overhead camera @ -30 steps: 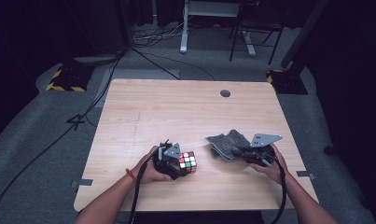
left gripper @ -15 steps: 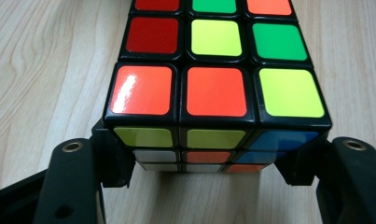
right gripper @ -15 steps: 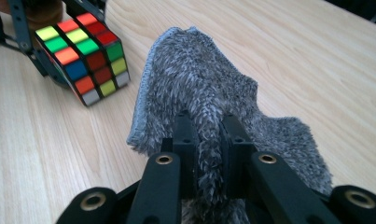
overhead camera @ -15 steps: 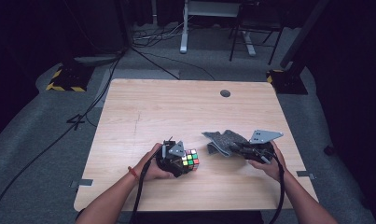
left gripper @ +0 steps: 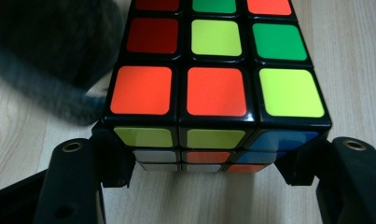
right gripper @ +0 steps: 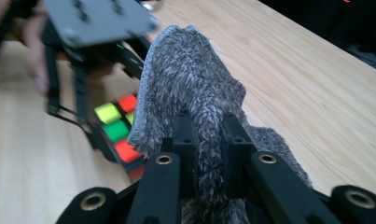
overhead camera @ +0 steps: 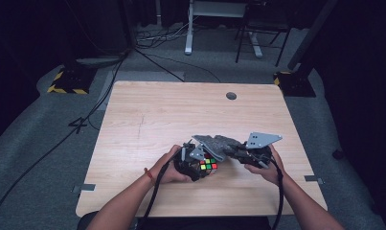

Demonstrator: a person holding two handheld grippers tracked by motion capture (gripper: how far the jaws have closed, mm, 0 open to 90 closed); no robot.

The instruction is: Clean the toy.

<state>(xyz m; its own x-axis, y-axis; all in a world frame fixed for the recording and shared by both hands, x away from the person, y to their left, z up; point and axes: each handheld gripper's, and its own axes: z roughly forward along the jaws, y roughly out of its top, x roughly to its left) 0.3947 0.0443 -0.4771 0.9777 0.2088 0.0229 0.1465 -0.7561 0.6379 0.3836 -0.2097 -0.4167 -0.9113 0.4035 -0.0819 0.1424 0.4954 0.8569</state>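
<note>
1. Left gripper (overhead camera: 200,165) near the front edge of the wooden table (overhead camera: 147,115), jaws clamped on a scrambled puzzle cube (left gripper: 213,88).
2. Right gripper (right gripper: 206,140) just beside it, jaws pinched narrow on a grey fuzzy cloth (right gripper: 190,88).
3. Cloth draped over the cube's top edge.

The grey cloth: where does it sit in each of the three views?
High view: grey cloth low and right of centre, held in the right claw.
Left gripper view: blurred, upper left corner.
Right gripper view: centre, pinched between the jaws.
Shared landmark: the puzzle cube, close beside the cloth in each.
</note>
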